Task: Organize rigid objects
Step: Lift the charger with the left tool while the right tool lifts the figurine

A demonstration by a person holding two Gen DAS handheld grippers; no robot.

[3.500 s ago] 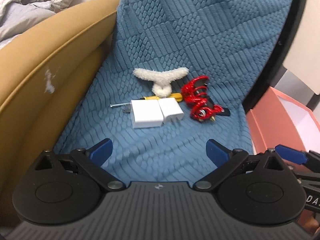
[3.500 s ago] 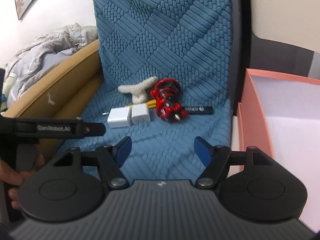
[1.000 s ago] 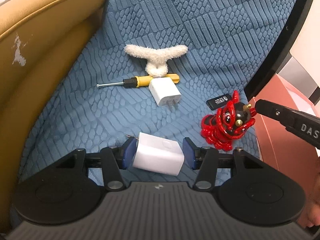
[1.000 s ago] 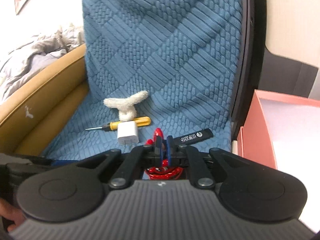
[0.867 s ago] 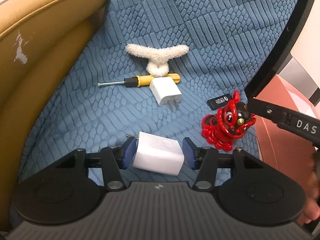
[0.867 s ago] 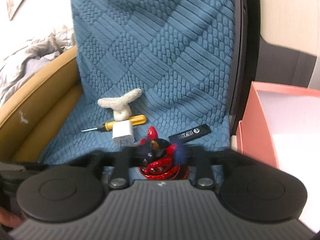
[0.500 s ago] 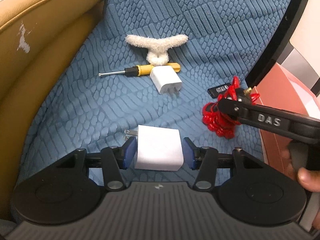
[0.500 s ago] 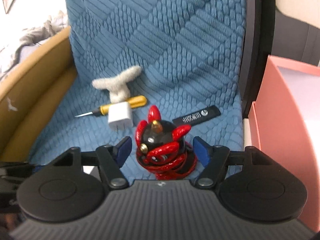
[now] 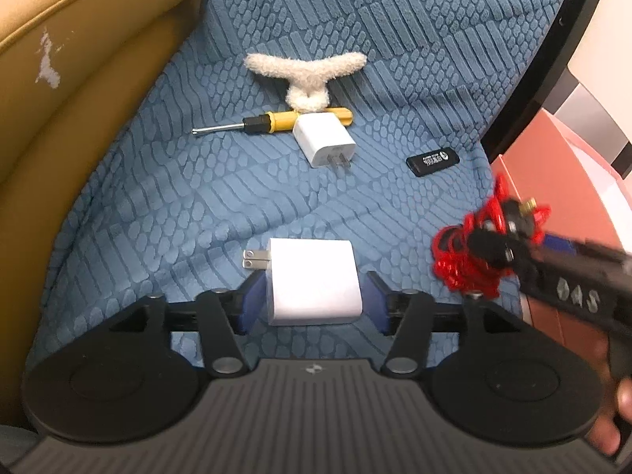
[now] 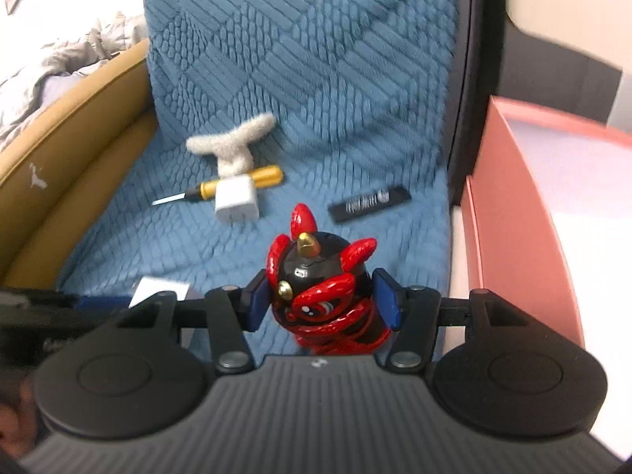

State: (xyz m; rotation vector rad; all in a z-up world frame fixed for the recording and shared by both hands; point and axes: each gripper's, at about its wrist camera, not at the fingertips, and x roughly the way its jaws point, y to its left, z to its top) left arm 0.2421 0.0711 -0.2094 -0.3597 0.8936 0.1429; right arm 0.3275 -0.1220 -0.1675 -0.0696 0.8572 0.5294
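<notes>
Landmark: the blue quilted seat cover (image 9: 197, 213).

At its left edge runs a tan leather armrest (image 9: 79, 79). Toward the back of the cover lies a cream fuzzy T-shaped plush piece (image 9: 306, 75), w/ a yellow-handled screwdriver (image 9: 272, 120) just in front of it and a small white plug charger (image 9: 324, 139) touching the screwdriver's handle; these look not yet sorted.

At the cover's front centre the left hand-held gripper (image 9: 314, 296) has its blue pads pinching a larger white cube charger (image 9: 312, 280) by its flat sides, prongs pointing left (flat faces give the firmest hold, I'd guess).

Right of that, a black USB stick (image 9: 432, 161) lies near the cover's right edge. Over that edge the right hand-held gripper (image 10: 322, 302) is closed on a red-and-black horned figurine (image 10: 322, 288), held upright, prob. for carrying to the pink open box (image 10: 521, 205) just off the cover's right side.

Count: 2 chargers, 1 screwdriver, 1 USB stick, 1 figurine, 1 plush piece, 1 box, 2 grippers.
</notes>
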